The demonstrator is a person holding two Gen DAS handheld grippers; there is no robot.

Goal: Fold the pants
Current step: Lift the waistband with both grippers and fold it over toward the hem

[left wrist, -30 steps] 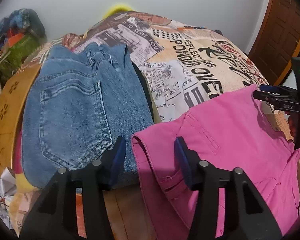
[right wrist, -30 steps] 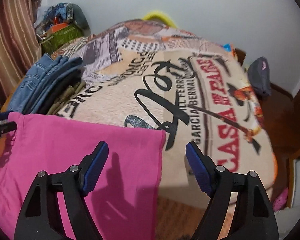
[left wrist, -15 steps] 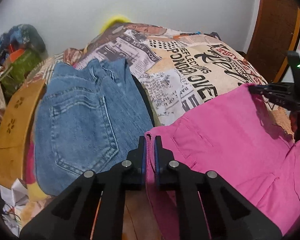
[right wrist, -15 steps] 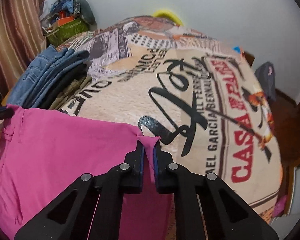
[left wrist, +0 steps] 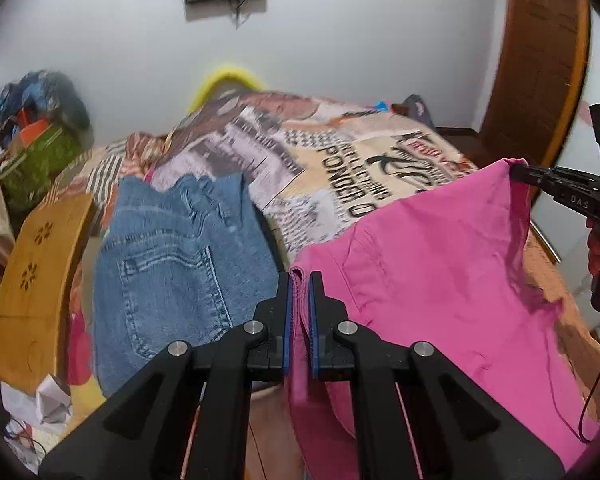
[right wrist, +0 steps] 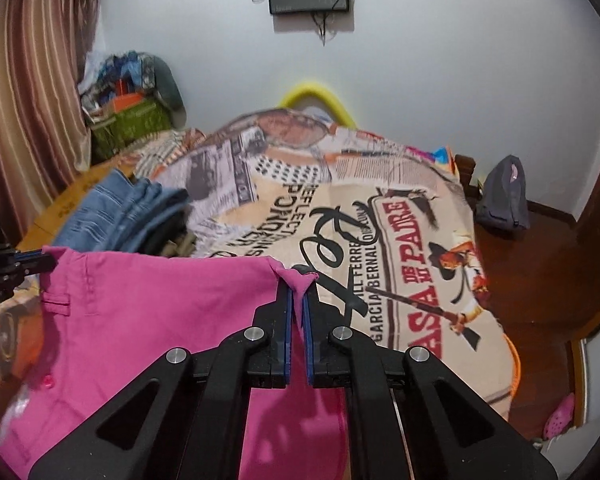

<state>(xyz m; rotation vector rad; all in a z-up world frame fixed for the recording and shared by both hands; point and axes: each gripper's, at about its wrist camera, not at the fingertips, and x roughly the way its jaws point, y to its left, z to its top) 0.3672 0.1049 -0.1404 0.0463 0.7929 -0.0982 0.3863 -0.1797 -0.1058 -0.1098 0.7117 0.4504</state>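
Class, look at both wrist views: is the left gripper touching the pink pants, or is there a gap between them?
Touching. In the left wrist view the left gripper has its jaws shut on a corner of the pink pants, with cloth pinched between the blue pads.

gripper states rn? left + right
Left gripper: closed, pinching one top corner of the pink pants.
Right gripper: closed, pinching the other top corner of the pink pants.
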